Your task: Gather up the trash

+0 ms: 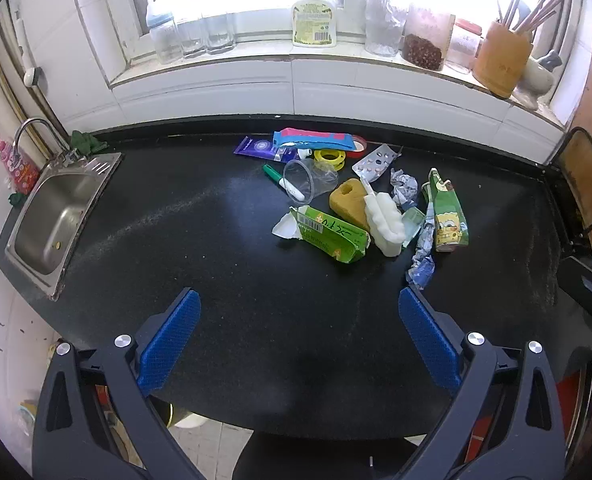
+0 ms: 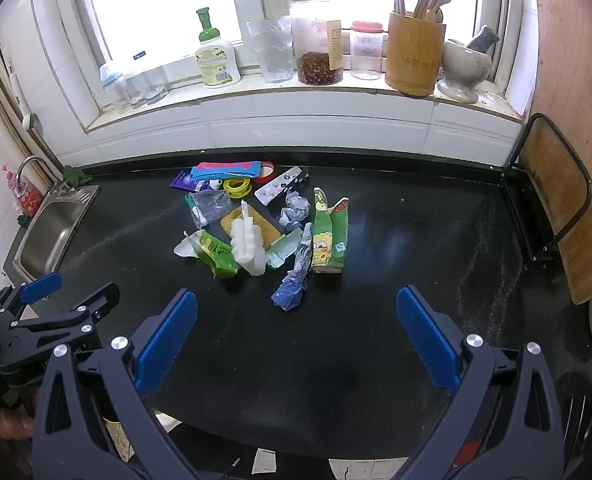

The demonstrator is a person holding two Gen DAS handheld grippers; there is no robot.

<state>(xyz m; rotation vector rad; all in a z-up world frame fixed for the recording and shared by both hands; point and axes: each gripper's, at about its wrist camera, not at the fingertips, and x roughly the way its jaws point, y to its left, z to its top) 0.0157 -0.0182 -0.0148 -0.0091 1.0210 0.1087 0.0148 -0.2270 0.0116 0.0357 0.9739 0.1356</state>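
Note:
A heap of trash lies mid-counter on the black worktop (image 1: 216, 264). It holds a torn green carton (image 1: 330, 234), a yellow sponge (image 1: 350, 198), a white foam piece (image 1: 384, 220), a SpongeBob pouch (image 1: 448, 216), a clear plastic cup (image 1: 308, 180), a pill blister (image 1: 374, 162) and a crumpled blue wrapper (image 2: 294, 286). My left gripper (image 1: 298, 336) is open, hovering over the counter's front edge, nearer than the heap. My right gripper (image 2: 296, 336) is open too, just short of the blue wrapper. Both hold nothing.
A steel sink (image 1: 56, 216) with a tap sits at the counter's left end. Bottles, jars (image 2: 318, 52) and a bamboo utensil holder (image 2: 414, 52) line the windowsill. A wooden board in a black frame (image 2: 556, 208) leans at the right end.

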